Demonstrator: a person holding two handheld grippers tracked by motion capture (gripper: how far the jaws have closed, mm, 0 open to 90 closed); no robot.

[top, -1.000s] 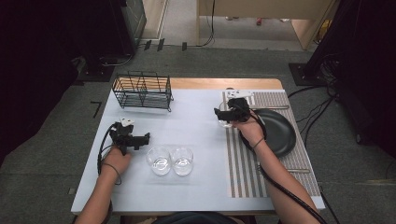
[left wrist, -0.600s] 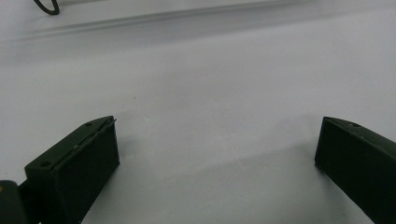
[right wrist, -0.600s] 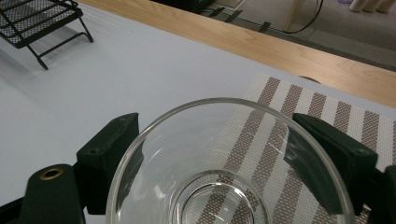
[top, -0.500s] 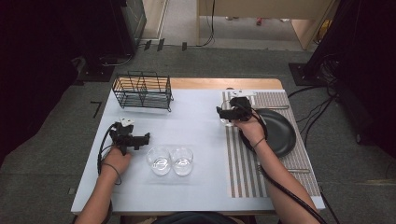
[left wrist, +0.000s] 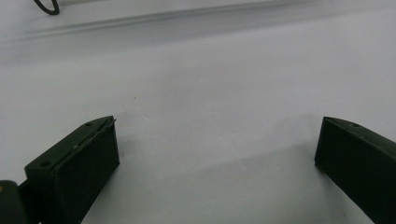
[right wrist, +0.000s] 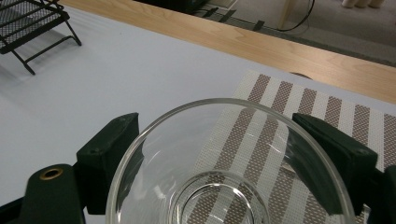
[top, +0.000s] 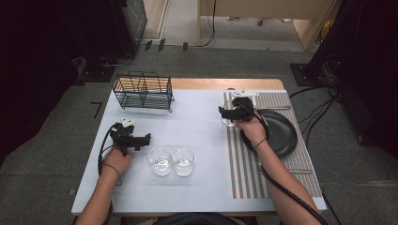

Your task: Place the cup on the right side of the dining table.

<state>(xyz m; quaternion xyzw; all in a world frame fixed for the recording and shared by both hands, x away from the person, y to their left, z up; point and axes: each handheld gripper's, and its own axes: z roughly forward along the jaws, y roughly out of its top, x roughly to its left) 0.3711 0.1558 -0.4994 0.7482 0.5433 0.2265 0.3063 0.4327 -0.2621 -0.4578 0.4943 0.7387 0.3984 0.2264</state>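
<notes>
High view: the right gripper (top: 228, 114) is clamped on a clear round glass tumbler (top: 229, 120) at the left edge of a brown-and-white striped placemat (top: 244, 164), beside a round black plate (top: 281, 133). The left gripper (top: 143, 139) rests on the pale blue table (top: 197, 131), near two more clear glasses (top: 172, 161) and a black wire rack (top: 143, 91). Against the earlier picture, both hands sit unchanged.

Left gripper view: jaws spread wide, nothing between them.

Right gripper view: black pads (right wrist: 109, 158) press the tumbler (right wrist: 224, 163) from both sides. Lifting should go well if it rises straight and upright.
</notes>
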